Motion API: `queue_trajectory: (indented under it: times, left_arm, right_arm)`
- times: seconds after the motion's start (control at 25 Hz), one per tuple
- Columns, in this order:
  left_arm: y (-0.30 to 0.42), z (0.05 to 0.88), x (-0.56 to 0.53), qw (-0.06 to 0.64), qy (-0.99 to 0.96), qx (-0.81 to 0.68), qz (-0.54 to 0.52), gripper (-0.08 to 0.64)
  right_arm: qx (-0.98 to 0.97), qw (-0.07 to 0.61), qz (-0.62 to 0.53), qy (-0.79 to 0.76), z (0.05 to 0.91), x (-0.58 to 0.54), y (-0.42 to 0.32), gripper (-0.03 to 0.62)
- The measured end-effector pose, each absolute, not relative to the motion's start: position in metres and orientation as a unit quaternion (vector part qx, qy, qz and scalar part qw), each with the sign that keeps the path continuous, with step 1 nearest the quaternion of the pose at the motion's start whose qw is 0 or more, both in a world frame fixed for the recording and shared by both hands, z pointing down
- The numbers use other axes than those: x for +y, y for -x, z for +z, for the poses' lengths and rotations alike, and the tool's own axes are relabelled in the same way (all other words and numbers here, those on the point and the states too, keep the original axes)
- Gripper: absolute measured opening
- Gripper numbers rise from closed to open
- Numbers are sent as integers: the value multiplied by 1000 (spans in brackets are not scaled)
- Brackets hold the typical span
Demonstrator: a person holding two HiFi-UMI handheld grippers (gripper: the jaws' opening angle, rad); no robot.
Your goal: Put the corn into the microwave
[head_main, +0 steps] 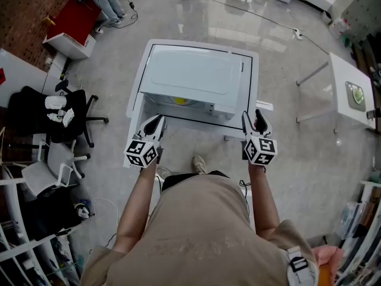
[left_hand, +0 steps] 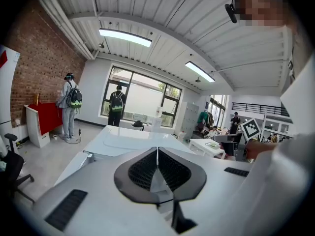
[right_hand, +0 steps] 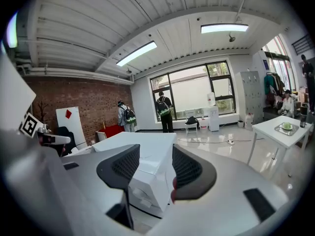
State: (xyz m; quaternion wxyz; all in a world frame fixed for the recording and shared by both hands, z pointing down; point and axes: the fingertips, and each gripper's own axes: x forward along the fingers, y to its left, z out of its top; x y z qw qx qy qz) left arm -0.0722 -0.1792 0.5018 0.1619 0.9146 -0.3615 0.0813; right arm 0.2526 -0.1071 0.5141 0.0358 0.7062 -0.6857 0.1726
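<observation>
- Left claw (head_main: 156,119) is pressed together. In its own view (left_hand: 157,149) the two jaws meet tip to tip with nothing between them.
- Right claw (head_main: 252,114) is spread. In its own view (right_hand: 155,151) you can see the microwave's (right_hand: 147,171) near corner through the gap, but the pads aren't on it, so it's holding nothing.
- Both claws hang side by side at the near edge of the counter (head_main: 134,100), left one by the microwave's (head_main: 190,70) front left corner and right one by its front right corner.
- Corn (head_main: 180,100) is the yellow bit at the microwave's front, just under the front edge of its top and a little left of middle. It looks like it's sitting inside, but I honestly can't tell how the door stands from this angle.
- The microwave is a white box taking up most of the white counter.
- The person stands right up against the counter, one shoe (head_main: 199,164) poking out underneath.
- Other stuff: a black chair (head_main: 56,115) off to the left, a red cabinet (head_main: 76,18) up in the left corner, and a second counter (head_main: 345,76) to the right with a green plate (head_main: 356,93) on it.
- Two people with backpacks (right_hand: 164,109) stand by the big window at the back.
</observation>
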Motion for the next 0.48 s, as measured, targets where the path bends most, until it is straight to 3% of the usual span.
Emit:
queue_trajectory:
  times: [0.48]
  left_arm:
    - [81,506,-173,167,-911,-368,84,6]
  right_arm:
    - [-725,49,156,-669,510,-118,-214,190]
